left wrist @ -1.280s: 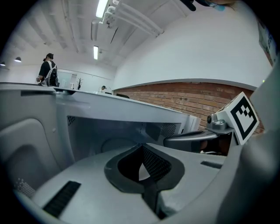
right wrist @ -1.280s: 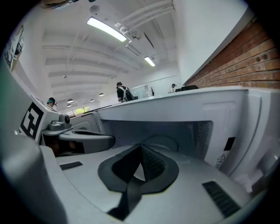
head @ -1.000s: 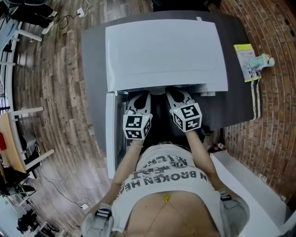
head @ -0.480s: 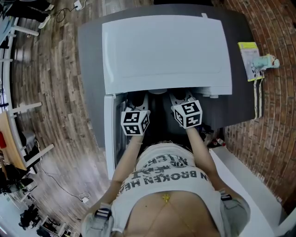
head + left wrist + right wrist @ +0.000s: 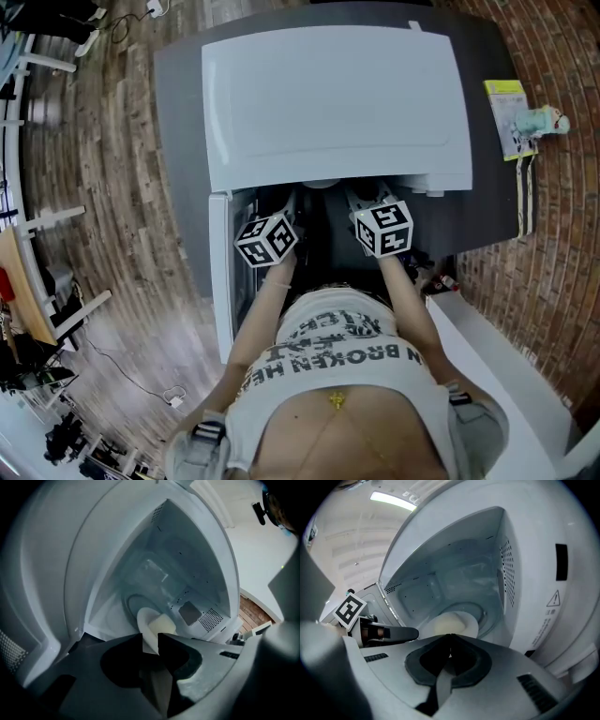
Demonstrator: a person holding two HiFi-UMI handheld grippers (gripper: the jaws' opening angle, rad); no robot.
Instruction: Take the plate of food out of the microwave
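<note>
Left gripper (image 5: pixel 150 640) is clamping the plate (image 5: pixel 146 620) rim inside the microwave (image 5: pixel 337 103). Right gripper (image 5: pixel 450 635) is sitting closed just short of it, with grey table (image 5: pixel 178 112) underneath and wood floor (image 5: pixel 103 187) off leftward.

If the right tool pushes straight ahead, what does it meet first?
The plate, just past the right tool's shut tips. It may already be touching, since depth is unclear.

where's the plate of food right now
The plate of food is inside the microwave, on its floor; in the left gripper view its near rim sits between the jaws of the left hand-held gripper.
</note>
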